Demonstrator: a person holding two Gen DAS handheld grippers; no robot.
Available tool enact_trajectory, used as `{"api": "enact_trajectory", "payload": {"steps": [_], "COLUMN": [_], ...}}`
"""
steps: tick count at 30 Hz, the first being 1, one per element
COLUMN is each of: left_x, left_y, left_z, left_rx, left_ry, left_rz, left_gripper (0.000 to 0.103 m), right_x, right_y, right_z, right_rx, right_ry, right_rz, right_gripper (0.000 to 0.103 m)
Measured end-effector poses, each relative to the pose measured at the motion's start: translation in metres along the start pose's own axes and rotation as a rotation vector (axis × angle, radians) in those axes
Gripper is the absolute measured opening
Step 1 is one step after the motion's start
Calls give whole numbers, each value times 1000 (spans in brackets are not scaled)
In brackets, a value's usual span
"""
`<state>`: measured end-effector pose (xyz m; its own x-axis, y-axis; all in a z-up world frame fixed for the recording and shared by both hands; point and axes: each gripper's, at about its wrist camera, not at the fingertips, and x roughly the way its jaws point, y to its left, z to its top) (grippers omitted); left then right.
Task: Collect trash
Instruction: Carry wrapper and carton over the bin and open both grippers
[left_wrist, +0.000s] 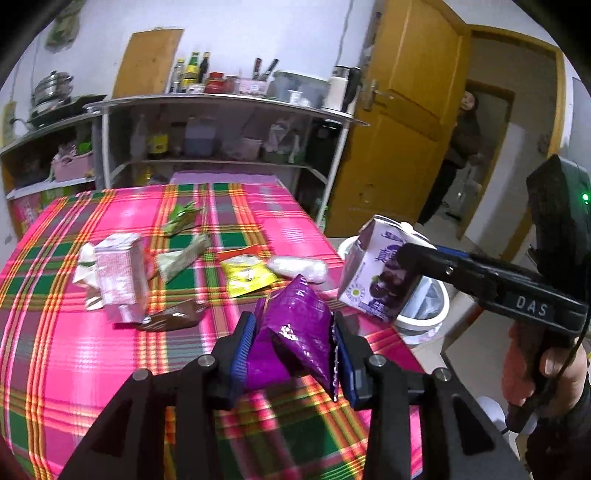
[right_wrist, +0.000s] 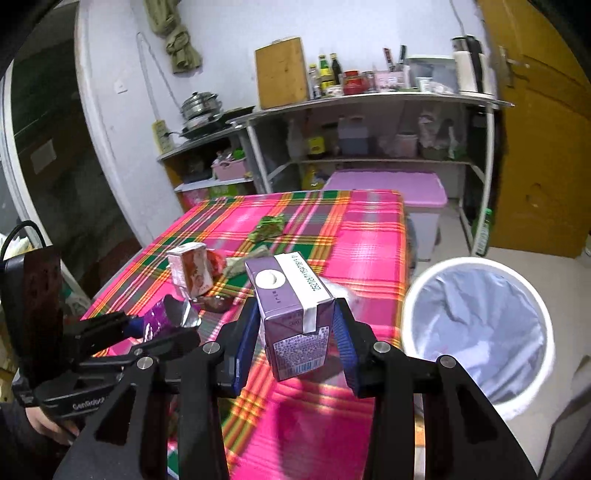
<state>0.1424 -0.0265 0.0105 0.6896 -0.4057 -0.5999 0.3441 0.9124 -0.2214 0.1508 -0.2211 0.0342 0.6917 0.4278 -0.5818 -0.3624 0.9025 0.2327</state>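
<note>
My left gripper (left_wrist: 295, 343) is shut on a purple foil snack wrapper (left_wrist: 295, 332) and holds it above the near right part of the plaid-covered table (left_wrist: 74, 369). My right gripper (right_wrist: 295, 339) is shut on a purple milk carton (right_wrist: 291, 314), held over the table's right edge beside the white trash bin (right_wrist: 476, 332). The carton also shows in the left wrist view (left_wrist: 376, 273), in front of the bin (left_wrist: 424, 314). Left on the table are a pink carton (left_wrist: 118, 273), a yellow packet (left_wrist: 247, 275), a brown wrapper (left_wrist: 170, 317), green wrappers (left_wrist: 181, 218) and a white wad (left_wrist: 299, 267).
Metal shelves (left_wrist: 221, 110) with bottles and pots stand behind the table. A pink-lidded storage box (right_wrist: 388, 184) sits beyond the table's far end. A yellow door (left_wrist: 399, 110) stands open at right with a person (left_wrist: 461, 147) in the doorway.
</note>
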Motion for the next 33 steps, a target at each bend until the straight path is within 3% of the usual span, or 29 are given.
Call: {"api": "enact_trajectory", "payload": {"steps": [15,33], "left_x": [64,165], "left_y": [-75,-126], "left_z": [31,53], "left_rx": [130,185], "left_ry": [48,133], "left_rz": [-106,-194], "left_gripper": [41,41], "right_x": [-42,-29], "right_y": [-83,-165], "right_z": [-15,-28], "right_rx": [142,249], "right_ry": [-48,-9], "right_rz": [-165,-294], "right_gripper": [41,41]}}
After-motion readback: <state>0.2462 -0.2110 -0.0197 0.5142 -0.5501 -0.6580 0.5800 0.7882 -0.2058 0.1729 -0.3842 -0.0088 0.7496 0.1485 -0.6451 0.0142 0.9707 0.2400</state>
